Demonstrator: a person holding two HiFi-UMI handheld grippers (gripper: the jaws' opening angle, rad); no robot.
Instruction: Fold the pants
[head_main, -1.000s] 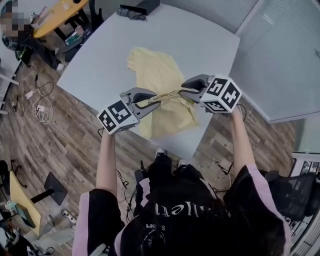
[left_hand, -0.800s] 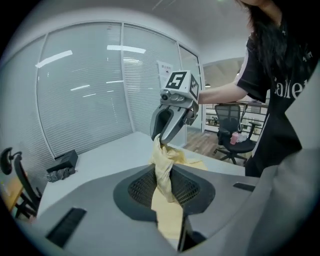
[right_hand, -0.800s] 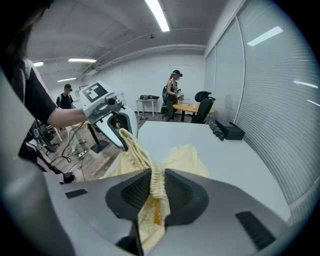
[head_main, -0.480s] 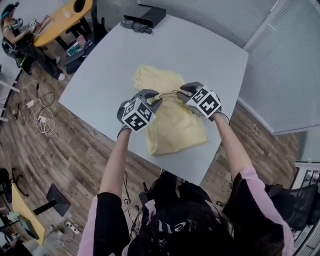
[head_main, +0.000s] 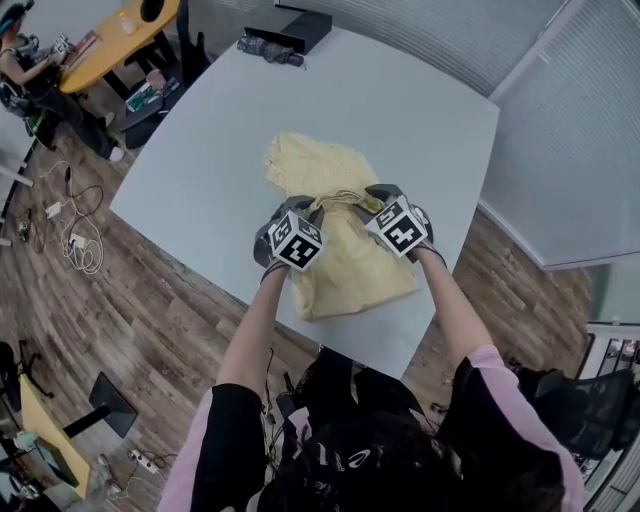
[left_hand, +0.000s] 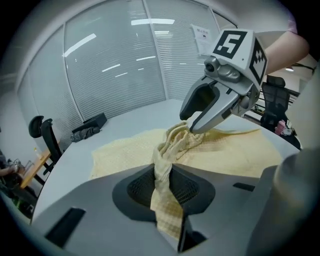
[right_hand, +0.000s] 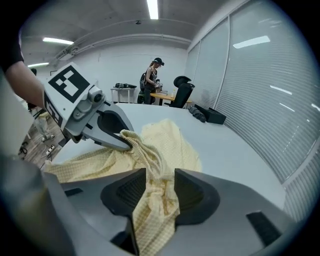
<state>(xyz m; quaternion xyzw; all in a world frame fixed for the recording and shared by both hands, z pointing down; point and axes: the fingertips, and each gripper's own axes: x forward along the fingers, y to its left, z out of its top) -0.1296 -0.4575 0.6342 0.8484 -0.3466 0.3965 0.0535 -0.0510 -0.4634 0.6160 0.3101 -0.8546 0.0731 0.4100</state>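
The pale yellow pants (head_main: 352, 272) lie on the grey table (head_main: 420, 110), toward its near edge. They are spread in a rumpled sheet, with 1 lobe reaching far and left and a flatter part running near and right, close to the table's edge but not over it. A person stands at the near side, arms out, with 1 gripper in each hand, both pointed down at the cloth and close together over its middle. The left gripper (head_main: 318, 208) is clenched on a gathered ridge of the pants: in the left gripper view the cloth is squeezed thin between the 2 pads and comes out as a rope-like twist running on to the tips of the other gripper. The right gripper (head_main: 367, 198) has just been opening its jaws; in the right gripper view the same bunched cloth sits loose between the 2 pads, released rather than pinched. The rest of the pants rests flat on the table. At the table's far corner sit a black box (head_main: 300, 28) and a dark bundle (head_main: 268, 48) beside it, well apart from the pants. Wooden floor (head_main: 160, 300) shows on the left, and far left another person (head_main: 20, 62) sits at a yellow desk (head_main: 115, 35).
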